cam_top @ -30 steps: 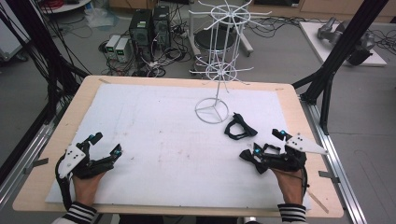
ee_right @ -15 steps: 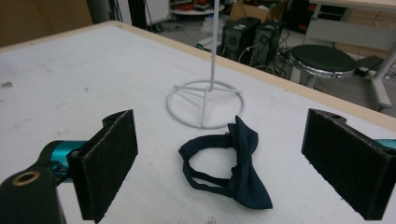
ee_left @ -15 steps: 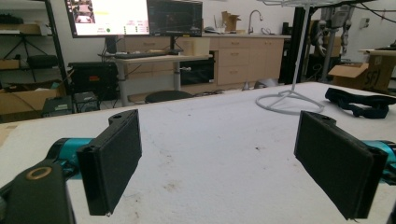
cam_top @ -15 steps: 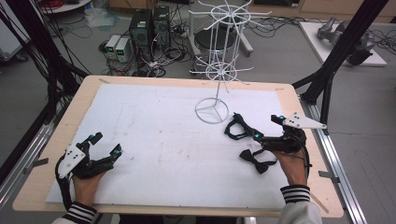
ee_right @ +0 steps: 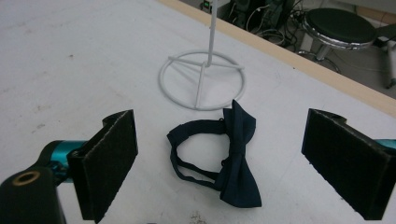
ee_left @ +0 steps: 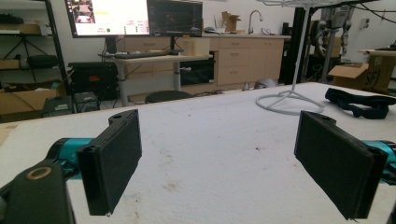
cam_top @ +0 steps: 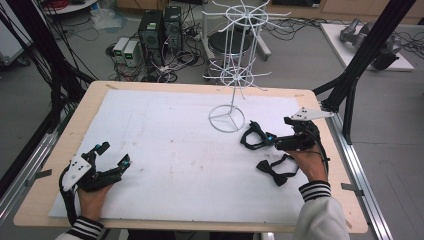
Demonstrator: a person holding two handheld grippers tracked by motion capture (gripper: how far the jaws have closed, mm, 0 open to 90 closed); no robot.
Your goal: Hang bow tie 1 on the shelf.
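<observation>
From above, two black bow ties lie on the tabletop [cam_top: 165, 150]. One bow tie [cam_top: 253, 136] sits just beside the base ring of the white wire rack [cam_top: 233, 75]; the second bow tie [cam_top: 274, 170] lies nearer the person, beside the right wrist. The rack's arms look bare, so if hanging is the aim, I judge that nothing is done yet and both ties are left. The right gripper [cam_top: 272, 141] reaches toward the far tie, and the left gripper [cam_top: 114, 155] rests well apart at the near left corner.

The left gripper view has its fingers [ee_left: 112, 161] spread wide, grasping nothing.

The right gripper view shows its fingers [ee_right: 109, 161] released on either side of a bow tie [ee_right: 231, 154], not touching it, rack base just beyond.
</observation>
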